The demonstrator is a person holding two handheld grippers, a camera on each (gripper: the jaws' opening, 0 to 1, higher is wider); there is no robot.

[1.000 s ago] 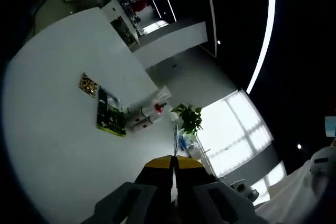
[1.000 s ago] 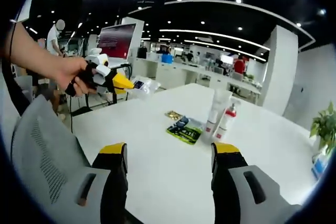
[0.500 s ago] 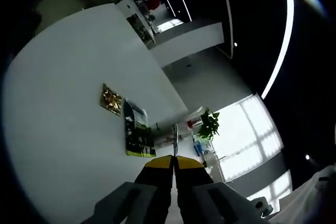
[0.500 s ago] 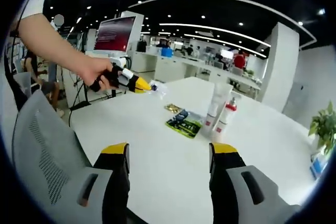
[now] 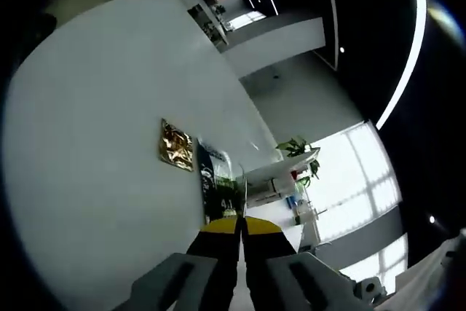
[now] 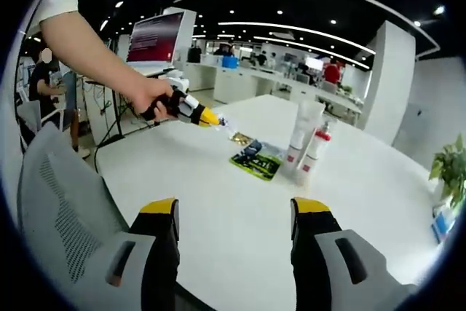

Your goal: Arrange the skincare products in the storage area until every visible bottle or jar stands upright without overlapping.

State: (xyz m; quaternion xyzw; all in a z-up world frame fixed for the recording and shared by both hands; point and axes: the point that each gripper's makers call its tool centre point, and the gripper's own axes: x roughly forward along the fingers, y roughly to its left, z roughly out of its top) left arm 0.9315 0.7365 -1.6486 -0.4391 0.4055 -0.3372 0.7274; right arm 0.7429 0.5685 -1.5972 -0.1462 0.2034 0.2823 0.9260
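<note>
The left gripper (image 5: pixel 239 225) has its yellow-tipped fingers (image 5: pixel 222 229) clenched together on nothing, held above the white worktop (image 5: pixel 87 143) and pointing toward a gold packet (image 5: pixel 176 146), while the right gripper (image 6: pixel 233 213) has its fingers (image 6: pixel 162 209) released wide apart over the worktop's near edge. Beyond the gold packet lies a flat green packet (image 6: pixel 258 162), and just past that stand a white tube (image 6: pixel 302 132) and a red-capped white bottle (image 6: pixel 313 149), upright and close beside each other. A grey chair back (image 6: pixel 62 216) sits well short of the gold packet, by the right gripper.

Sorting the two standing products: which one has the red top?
The shorter bottle, right of the taller white tube in the right gripper view; the tube is all white.
</note>
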